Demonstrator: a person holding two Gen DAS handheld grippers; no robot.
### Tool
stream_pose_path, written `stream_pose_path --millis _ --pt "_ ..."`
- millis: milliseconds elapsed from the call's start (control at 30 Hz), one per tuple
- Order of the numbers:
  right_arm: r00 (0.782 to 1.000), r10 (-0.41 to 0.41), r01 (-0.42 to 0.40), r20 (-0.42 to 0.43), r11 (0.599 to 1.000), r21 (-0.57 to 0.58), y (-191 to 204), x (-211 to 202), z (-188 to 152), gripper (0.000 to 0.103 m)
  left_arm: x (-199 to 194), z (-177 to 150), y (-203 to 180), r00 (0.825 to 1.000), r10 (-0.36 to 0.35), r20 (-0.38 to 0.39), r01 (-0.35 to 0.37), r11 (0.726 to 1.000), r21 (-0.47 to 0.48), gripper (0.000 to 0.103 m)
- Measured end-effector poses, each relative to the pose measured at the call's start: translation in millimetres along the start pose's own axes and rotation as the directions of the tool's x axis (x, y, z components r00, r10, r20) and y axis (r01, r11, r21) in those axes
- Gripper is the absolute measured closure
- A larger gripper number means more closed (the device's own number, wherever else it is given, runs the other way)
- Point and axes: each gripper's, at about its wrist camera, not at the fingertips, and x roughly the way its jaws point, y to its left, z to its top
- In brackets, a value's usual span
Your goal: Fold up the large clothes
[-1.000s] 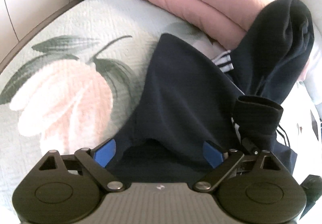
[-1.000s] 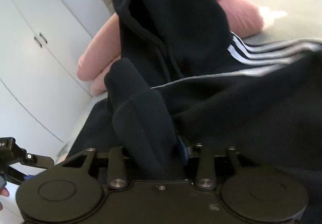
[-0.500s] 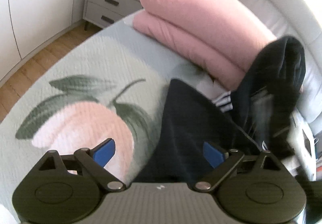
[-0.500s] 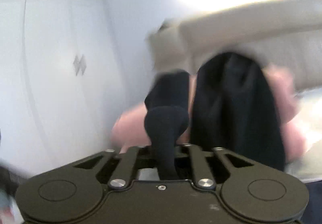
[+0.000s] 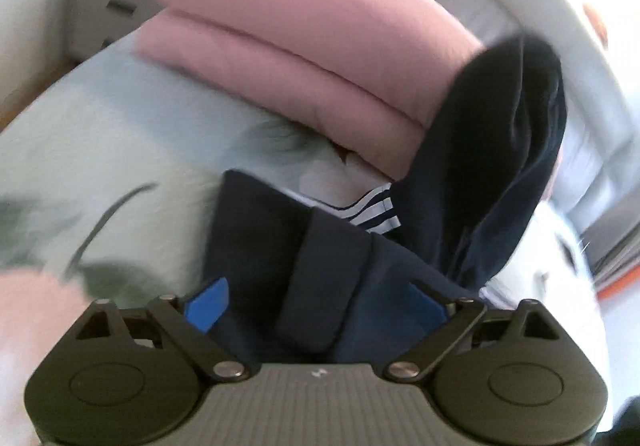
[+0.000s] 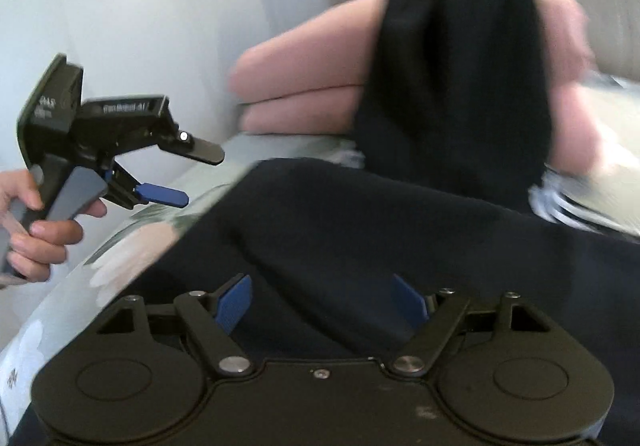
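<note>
A dark navy hooded jacket of soft matte fleece lies on the bed in the lower centre of the left wrist view. A folded flap with a squared edge sits on its middle, and white sleeve stripes show at its upper edge. Its hood drapes up over the two stacked pink pillows, smooth and rounded, at the top of both views.

The left gripper hangs over the jacket with blue pads spread wide, gripping nothing. The right gripper has just been opening; its pads stand wide apart above the cloth, which lies loose between them.

The quilted pale green bedspread with a flower print lies open at left. A grey nightstand stands upper left, blurred.
</note>
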Motion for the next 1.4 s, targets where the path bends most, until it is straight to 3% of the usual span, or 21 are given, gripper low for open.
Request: stream_pose_path --millis 67,100,133,167,200,267,367,400,500,600,667,733,833,900,967,1000,1033,1100,1133,1267,1400 --pt "1.000 -0.011 0.010 0.008 0.997 0.082 -15.9 -10.2 -7.0 0.011 19.9 -0.7 -11.5 0.999 0.041 -0.007 -0.040 0.996 0.075 0.016" --pt "1.000 -0.024 0.023 0.012 0.994 0.105 -24.5 -9.5 -13.5 0.011 30.0 -1.2 -14.0 0.999 0.044 -0.026 -0.041 0.995 0.091 0.040" --pt "0.999 -0.041 0.040 0.014 0.993 0.114 -27.5 -12.5 -16.1 0.011 38.2 -2.4 -15.2 0.998 0.045 -0.049 -0.040 0.995 0.088 0.078" --pt "0.997 -0.069 0.067 0.016 0.991 0.115 -28.9 -14.7 -18.4 0.011 41.5 -4.0 -17.1 0.997 0.043 -0.063 -0.037 0.995 0.087 0.092" --pt "0.995 -0.095 0.092 0.021 0.990 0.108 -28.7 -15.1 -19.5 0.011 38.4 -5.4 -19.3 0.998 0.025 -0.056 -0.019 0.995 0.095 0.094" --pt "0.989 -0.142 0.138 0.038 0.986 0.095 -27.0 -23.3 -19.8 0.011 15.8 -5.5 -28.6 1.000 0.005 -0.002 -0.005 0.995 0.099 0.094" --pt "0.981 -0.166 0.156 0.097 0.982 0.104 -25.9 -40.1 -13.5 0.011 -33.5 0.4 -28.5 0.992 -0.105 0.066 0.105 0.994 0.011 0.094" --pt "0.980 -0.170 0.158 0.107 0.981 0.116 -26.9 -43.2 -9.7 0.011 -45.2 1.5 -28.2 0.991 -0.105 0.082 0.105 0.994 0.002 0.094" --pt "0.978 -0.190 0.175 0.085 0.971 0.161 -35.2 -43.4 -3.6 0.011 -51.0 -1.7 -18.4 0.996 -0.018 0.093 0.019 1.000 -0.018 0.092" --pt "0.981 -0.195 0.194 -0.014 0.962 0.193 -47.5 -22.7 -5.3 0.010 -19.3 -7.0 7.1 0.996 0.078 -0.053 -0.082 0.992 -0.093 0.078" --pt "0.957 -0.250 0.272 -0.146 0.948 0.163 -54.9 0.1 -13.1 0.010 -1.3 -10.7 15.8 0.979 0.154 -0.135 -0.168 0.980 -0.102 0.075" --pt "0.941 -0.281 0.304 -0.188 0.947 0.104 -52.1 11.7 -20.1 0.010 -3.7 -14.5 15.3 0.984 0.143 -0.110 -0.153 0.984 -0.094 0.057" --pt "0.936 -0.316 0.330 -0.154 0.941 0.075 -38.3 7.1 -15.0 0.010 -11.5 -14.2 -1.3 0.980 0.193 -0.045 -0.193 0.981 -0.005 0.027" --pt "0.958 -0.273 0.280 -0.082 0.956 0.086 -30.3 -0.1 -12.4 0.010 -11.2 -14.1 -11.4 0.969 0.249 -0.012 -0.247 0.966 0.070 0.026" --pt "0.966 -0.233 0.242 -0.117 0.968 0.073 -27.1 8.3 -14.0 0.004 -2.4 -13.7 -14.2 0.939 0.342 -0.044 -0.336 0.936 0.106 0.026" --pt "0.936 -0.246 0.269 -0.251 0.961 0.062 -29.6 25.4 -17.2 0.002 2.2 -13.6 -10.0 0.920 0.381 -0.092 -0.373 0.923 0.092 0.027" --pt "0.913 -0.270 0.294 -0.305 0.955 0.035 -28.2 29.7 -18.2 0.002 1.5 -16.1 -5.0 0.915 0.382 -0.131 -0.377 0.924 0.059 0.029" --pt "0.903 -0.281 0.308 -0.324 0.951 0.035 -21.3 22.0 -6.9 0.003 -9.4 -18.6 0.5 0.944 0.304 -0.130 -0.308 0.951 -0.008 0.026" --pt "0.907 -0.258 0.295 -0.334 0.954 0.063 -22.4 18.0 1.2 0.003 -15.8 -19.9 1.1 0.954 0.274 -0.118 -0.279 0.960 -0.027 0.022" --pt "0.967 -0.166 0.190 -0.195 0.976 0.111 -32.8 -2.6 56.2 0.003 -14.7 -19.2 -6.2 0.947 0.299 -0.115 -0.300 0.954 0.007 0.017" --pt "0.977 -0.207 0.207 -0.048 0.978 0.006 -43.1 -12.6 124.8 0.003 -18.2 -21.2 0.9 0.957 0.253 -0.145 -0.256 0.967 -0.001 0.017"
